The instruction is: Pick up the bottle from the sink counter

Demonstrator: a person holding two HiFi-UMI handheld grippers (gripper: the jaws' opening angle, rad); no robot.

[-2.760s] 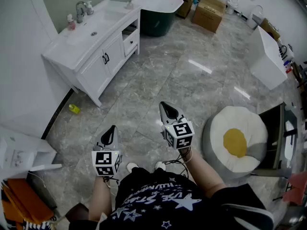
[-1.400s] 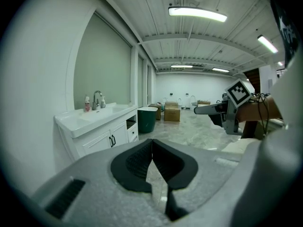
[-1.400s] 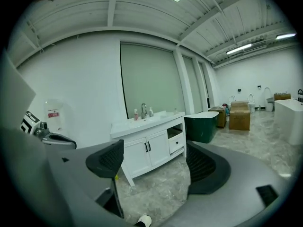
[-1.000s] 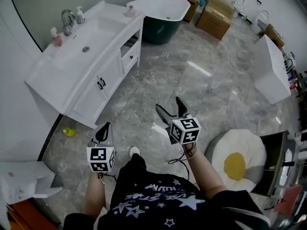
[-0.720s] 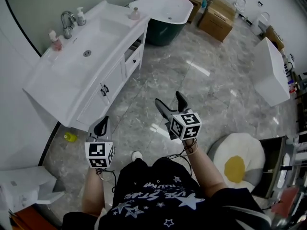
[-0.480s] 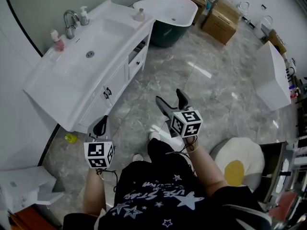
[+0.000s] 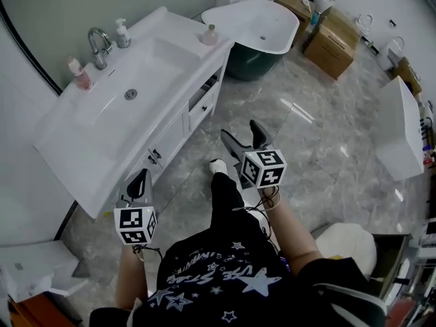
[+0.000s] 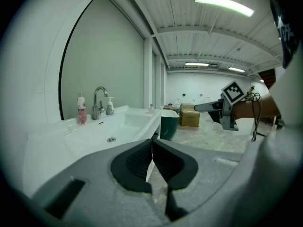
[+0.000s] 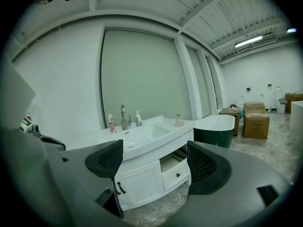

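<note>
Three bottles stand on the white sink counter (image 7: 82,138): a pink bottle (image 7: 80,73) left of the faucet, a white pump bottle (image 7: 122,33) right of it, and a small pinkish bottle (image 7: 208,35) at the far end. My left gripper (image 7: 139,182) hangs shut and empty just off the counter's front edge. My right gripper (image 7: 242,133) is open and empty over the floor, facing the vanity. The left gripper view shows the pink bottle (image 8: 82,115) beyond the shut left gripper (image 8: 151,148). Between the spread jaws of the right gripper (image 9: 156,160), the small bottle (image 9: 179,120) stands well ahead.
A chrome faucet (image 7: 100,43) stands behind the basin. One vanity drawer (image 7: 204,101) is pulled out. A white and green bathtub (image 7: 255,19) stands past the counter, with cardboard boxes (image 7: 337,36) beyond. A white cabinet (image 7: 402,128) is at right, and an egg-shaped cushion (image 7: 344,240) is behind my right arm.
The person has walked up to the vanity, so the counter now lies close on my left. The right jaws, together in the earliest frame, stand apart. The left gripper stays shut.
</note>
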